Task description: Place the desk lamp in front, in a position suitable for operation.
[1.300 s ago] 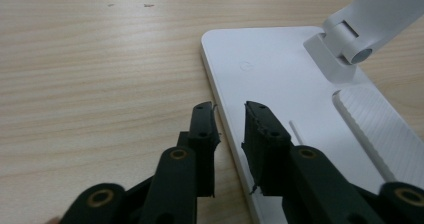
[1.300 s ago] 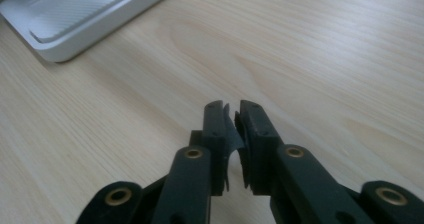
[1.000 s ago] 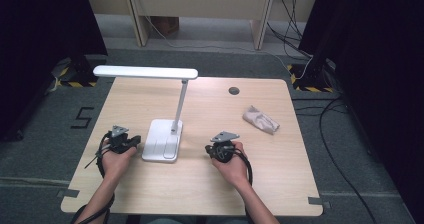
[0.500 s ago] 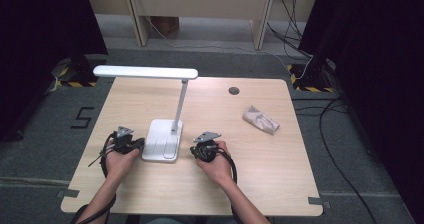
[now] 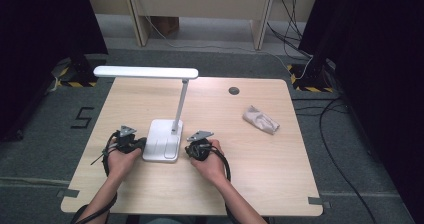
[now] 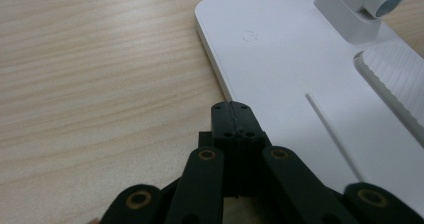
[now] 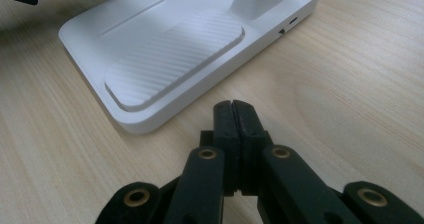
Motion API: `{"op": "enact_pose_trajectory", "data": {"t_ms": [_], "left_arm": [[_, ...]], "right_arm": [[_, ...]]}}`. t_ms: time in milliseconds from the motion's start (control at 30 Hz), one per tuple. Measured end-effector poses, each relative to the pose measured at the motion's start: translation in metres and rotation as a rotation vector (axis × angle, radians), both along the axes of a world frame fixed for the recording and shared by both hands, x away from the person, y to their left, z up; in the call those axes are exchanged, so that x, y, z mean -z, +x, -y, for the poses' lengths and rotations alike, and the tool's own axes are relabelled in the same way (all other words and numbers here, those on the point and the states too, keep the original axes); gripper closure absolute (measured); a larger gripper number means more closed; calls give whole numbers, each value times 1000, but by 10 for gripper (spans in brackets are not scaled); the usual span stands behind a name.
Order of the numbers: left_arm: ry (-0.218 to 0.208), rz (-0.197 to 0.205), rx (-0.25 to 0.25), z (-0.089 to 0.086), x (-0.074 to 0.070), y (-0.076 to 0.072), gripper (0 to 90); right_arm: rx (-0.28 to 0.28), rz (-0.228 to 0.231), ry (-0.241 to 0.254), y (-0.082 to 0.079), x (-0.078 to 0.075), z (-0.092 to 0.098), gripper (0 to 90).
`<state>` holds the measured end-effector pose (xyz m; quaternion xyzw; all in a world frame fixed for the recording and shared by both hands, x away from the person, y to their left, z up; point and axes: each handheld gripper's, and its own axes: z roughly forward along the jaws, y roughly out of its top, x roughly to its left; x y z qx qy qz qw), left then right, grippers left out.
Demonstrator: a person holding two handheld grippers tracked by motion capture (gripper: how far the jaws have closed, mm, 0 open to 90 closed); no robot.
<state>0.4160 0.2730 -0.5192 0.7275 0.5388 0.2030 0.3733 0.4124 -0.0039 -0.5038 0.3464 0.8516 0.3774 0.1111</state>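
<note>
A white desk lamp stands mid-table, with a flat base (image 5: 162, 145), a thin stem and a long horizontal head (image 5: 145, 72). My left gripper (image 5: 141, 143) is shut and empty, its tip at the base's left edge (image 6: 220, 79). In the left gripper view the shut jaws (image 6: 234, 106) meet that edge, near a power symbol (image 6: 248, 35). My right gripper (image 5: 189, 150) is also shut and empty, a little off the base's right side. In the right gripper view its jaws (image 7: 233, 104) point at the base (image 7: 165, 59) with its ribbed pad, a short gap of wood between.
A crumpled beige cloth (image 5: 260, 119) lies on the right half of the wooden table (image 5: 280, 169). A round cable hole (image 5: 233, 90) sits near the far edge. Dark curtains and cables surround the table on the floor.
My right hand has slid left across the table toward the lamp base. The left hand has stayed beside the base.
</note>
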Motion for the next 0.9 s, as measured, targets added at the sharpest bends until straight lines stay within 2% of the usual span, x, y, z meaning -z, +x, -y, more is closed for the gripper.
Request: {"op": "enact_pose_trajectory", "data": {"t_ms": [467, 600, 900], "left_arm": [[29, 14, 44, 21, 0, 7, 898], [38, 15, 40, 23, 0, 8, 898], [71, 23, 51, 27, -1, 8, 899]], "right_arm": [[13, 4, -26, 7, 6, 3, 900], [17, 3, -23, 7, 8, 4, 900], [-17, 15, -59, 4, 6, 5, 900]]}}
